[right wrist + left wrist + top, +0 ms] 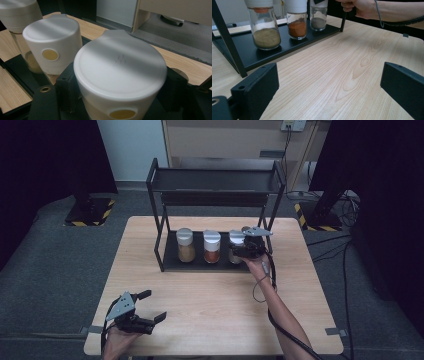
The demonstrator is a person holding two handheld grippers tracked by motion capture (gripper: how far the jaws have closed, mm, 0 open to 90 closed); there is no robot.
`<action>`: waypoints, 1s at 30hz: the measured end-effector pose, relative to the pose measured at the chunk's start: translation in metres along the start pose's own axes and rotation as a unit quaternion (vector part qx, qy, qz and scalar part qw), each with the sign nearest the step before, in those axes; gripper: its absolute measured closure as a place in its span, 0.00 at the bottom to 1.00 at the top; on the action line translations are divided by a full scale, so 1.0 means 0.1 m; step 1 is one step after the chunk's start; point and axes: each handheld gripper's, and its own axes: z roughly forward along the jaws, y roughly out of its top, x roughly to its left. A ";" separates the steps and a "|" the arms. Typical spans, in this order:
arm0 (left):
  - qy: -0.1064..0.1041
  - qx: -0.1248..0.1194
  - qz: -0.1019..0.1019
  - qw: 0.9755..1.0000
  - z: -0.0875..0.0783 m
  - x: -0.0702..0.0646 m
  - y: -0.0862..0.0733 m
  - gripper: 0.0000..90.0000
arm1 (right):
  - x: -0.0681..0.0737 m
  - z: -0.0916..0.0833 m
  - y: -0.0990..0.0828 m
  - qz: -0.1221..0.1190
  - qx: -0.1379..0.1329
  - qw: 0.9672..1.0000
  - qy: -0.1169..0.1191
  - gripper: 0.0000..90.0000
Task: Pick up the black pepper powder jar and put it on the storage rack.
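Spice jar (120, 75) with the grey powder stands at the right end of the black rack's lower shelf (172, 260), beside the orange jar (211, 247), and my right gripper (246, 249) pinches it at the white cap, one jaw on each side, so it stays upright. My left gripper (148, 306) rests with jaws spread and empty over the table (210, 305), well apart from the rack.

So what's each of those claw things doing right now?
Left gripper: open, holding nothing, low over the table.
Right gripper: closed around the white cap of the rightmost spice jar on the rack.
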 end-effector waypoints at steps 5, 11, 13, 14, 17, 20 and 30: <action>0.001 0.000 -0.001 1.000 0.00 0.00 0.00 0.01 | -0.02 0.02 -0.02 0.001 0.000 1.000 0.001 0.34; 0.001 0.000 -0.001 1.000 0.00 0.00 0.00 0.01 | -0.03 0.02 -0.05 0.004 0.000 1.000 -0.001 0.34; 0.001 0.000 -0.001 1.000 0.00 0.00 0.00 0.01 | -0.03 0.03 -0.05 0.003 0.003 1.000 -0.001 0.34; 0.001 0.000 -0.001 1.000 0.00 0.00 0.00 0.01 | -0.03 0.03 -0.06 0.004 0.002 1.000 -0.001 0.34; 0.001 0.000 0.000 1.000 0.00 0.00 0.00 0.01 | -0.04 0.03 -0.07 0.007 0.000 1.000 -0.001 0.34; 0.001 0.001 0.001 1.000 0.00 -0.01 0.00 0.01 | -0.05 0.03 -0.09 0.008 -0.002 1.000 0.001 0.34; 0.001 0.001 0.001 1.000 0.00 -0.01 0.01 0.01 | -0.08 0.02 -0.08 0.000 0.003 1.000 0.002 0.29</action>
